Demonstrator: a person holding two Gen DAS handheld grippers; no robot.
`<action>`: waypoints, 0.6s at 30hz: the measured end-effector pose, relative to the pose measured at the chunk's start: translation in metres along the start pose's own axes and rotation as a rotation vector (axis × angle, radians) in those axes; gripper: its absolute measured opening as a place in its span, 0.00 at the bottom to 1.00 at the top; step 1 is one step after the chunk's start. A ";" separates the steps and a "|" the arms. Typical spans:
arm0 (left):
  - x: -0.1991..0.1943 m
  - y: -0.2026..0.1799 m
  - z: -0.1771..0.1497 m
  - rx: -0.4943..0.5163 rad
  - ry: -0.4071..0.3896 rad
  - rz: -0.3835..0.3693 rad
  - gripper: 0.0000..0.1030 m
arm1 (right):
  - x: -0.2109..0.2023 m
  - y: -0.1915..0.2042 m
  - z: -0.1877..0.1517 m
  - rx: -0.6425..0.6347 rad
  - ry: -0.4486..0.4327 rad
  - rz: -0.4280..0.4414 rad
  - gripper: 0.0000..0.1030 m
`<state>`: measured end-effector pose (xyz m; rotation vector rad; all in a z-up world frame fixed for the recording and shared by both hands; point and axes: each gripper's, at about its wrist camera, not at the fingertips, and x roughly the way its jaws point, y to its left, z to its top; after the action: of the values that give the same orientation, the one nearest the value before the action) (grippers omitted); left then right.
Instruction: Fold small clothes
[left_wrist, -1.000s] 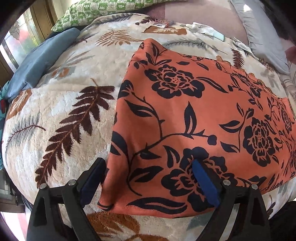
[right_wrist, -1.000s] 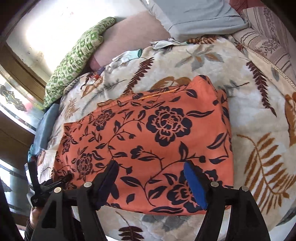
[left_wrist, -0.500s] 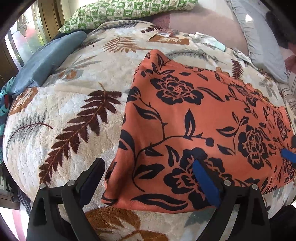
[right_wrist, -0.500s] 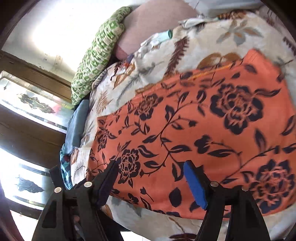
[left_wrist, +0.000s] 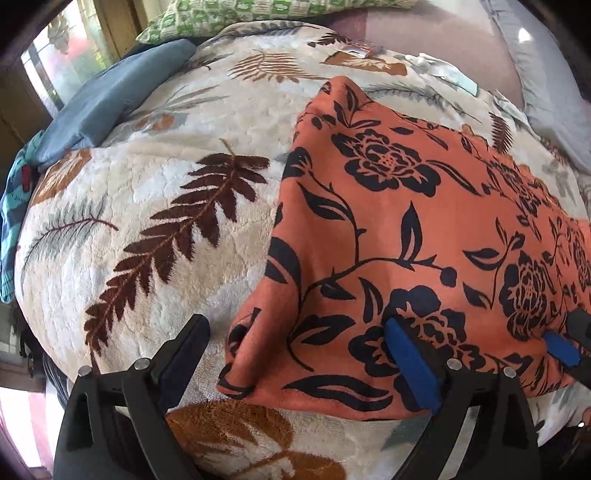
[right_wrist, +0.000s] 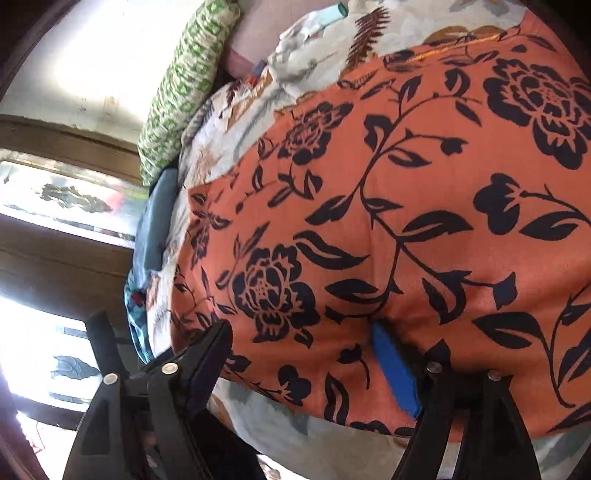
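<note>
An orange cloth with black flowers (left_wrist: 406, 229) lies spread on a bed blanket with a leaf pattern (left_wrist: 155, 221). My left gripper (left_wrist: 299, 350) is open over the cloth's near left corner, which is slightly bunched up between the fingers. My right gripper (right_wrist: 303, 354) is open over the cloth's near edge (right_wrist: 369, 221), its view tilted. The right gripper's blue pad also shows at the right edge of the left wrist view (left_wrist: 561, 347).
A green patterned pillow (left_wrist: 258, 11) and a grey pillow (left_wrist: 543, 74) lie at the head of the bed. A blue cloth (left_wrist: 107, 99) lies at the far left. A window and wooden frame (right_wrist: 55, 206) are beside the bed.
Both grippers moved closer to the cloth's near edge. The right gripper swung left and tilted, coming near the left gripper. The cloth's near left corner has bunched up slightly.
</note>
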<state>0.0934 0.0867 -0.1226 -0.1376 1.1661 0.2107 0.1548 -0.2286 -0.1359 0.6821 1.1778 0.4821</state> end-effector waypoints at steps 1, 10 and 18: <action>-0.007 -0.001 0.002 -0.001 -0.014 -0.010 0.94 | -0.009 0.005 0.001 -0.001 -0.011 -0.001 0.78; -0.047 -0.023 -0.008 0.049 -0.128 -0.066 0.94 | -0.171 -0.072 -0.038 0.149 -0.343 -0.096 0.78; -0.041 -0.042 -0.016 0.076 -0.116 -0.092 0.94 | -0.212 -0.161 -0.060 0.434 -0.366 -0.069 0.78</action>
<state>0.0737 0.0385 -0.0916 -0.1105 1.0483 0.0919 0.0293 -0.4702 -0.1205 1.0491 0.9578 0.0315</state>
